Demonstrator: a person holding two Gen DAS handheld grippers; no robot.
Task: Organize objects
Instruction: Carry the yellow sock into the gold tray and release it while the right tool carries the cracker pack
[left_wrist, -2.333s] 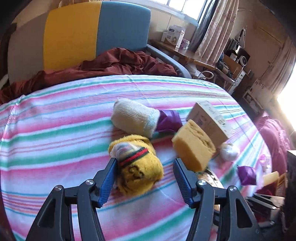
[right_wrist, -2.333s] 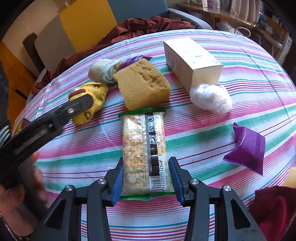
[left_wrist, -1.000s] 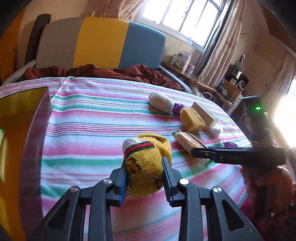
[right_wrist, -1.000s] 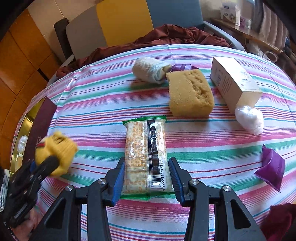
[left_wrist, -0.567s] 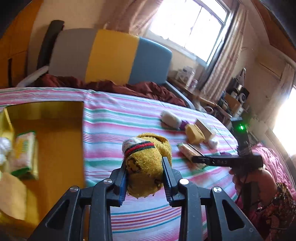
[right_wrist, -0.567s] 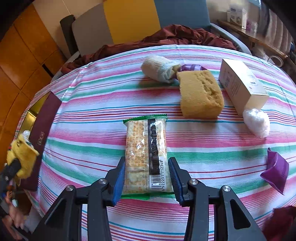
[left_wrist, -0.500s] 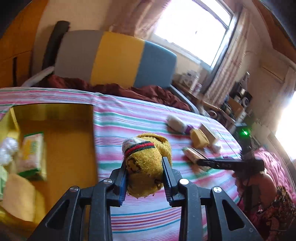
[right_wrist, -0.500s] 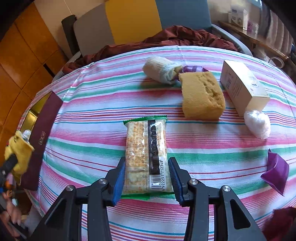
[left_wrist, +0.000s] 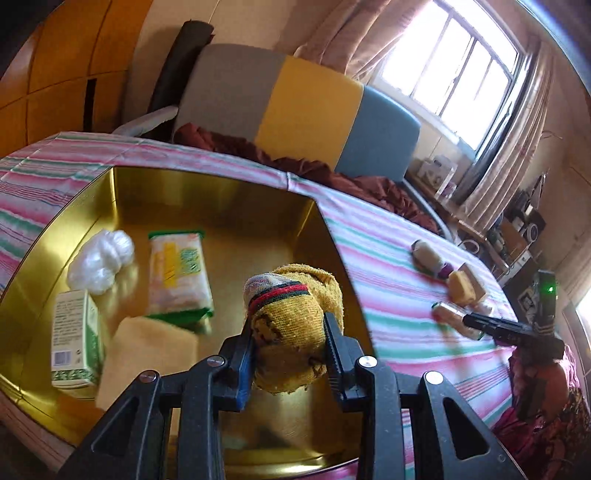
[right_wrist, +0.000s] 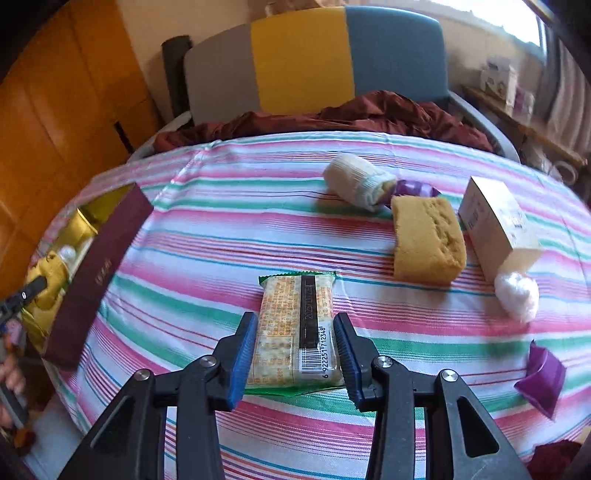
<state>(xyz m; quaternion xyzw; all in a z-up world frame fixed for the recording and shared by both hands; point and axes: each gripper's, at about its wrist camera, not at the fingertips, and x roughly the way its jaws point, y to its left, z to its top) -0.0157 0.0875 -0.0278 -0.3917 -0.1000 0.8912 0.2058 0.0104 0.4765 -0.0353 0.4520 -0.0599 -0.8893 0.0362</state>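
- Left wrist view: my left gripper (left_wrist: 289, 343) was clamped on the yellow rolled sock (left_wrist: 293, 325), held above the gold tin (left_wrist: 207, 188). Inside the tin lay a white plastic wad (left_wrist: 99, 260), a cracker packet (left_wrist: 177, 273), a green-and-white carton (left_wrist: 74, 339) and a pale sponge (left_wrist: 146, 354).
- Right wrist view: my right gripper (right_wrist: 295, 356) had just been closing, and its pads pressed the biscuit packet (right_wrist: 295, 332) lying on the striped tablecloth (right_wrist: 221, 236). Beyond lay a yellow sponge (right_wrist: 426, 240), a cream sock roll (right_wrist: 356, 182) and a white box (right_wrist: 498, 229).

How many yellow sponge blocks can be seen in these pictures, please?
2. One sponge lies on the striped cloth, beside the white box. The other sponge lies inside the gold tin. More may be hidden behind the gripper.
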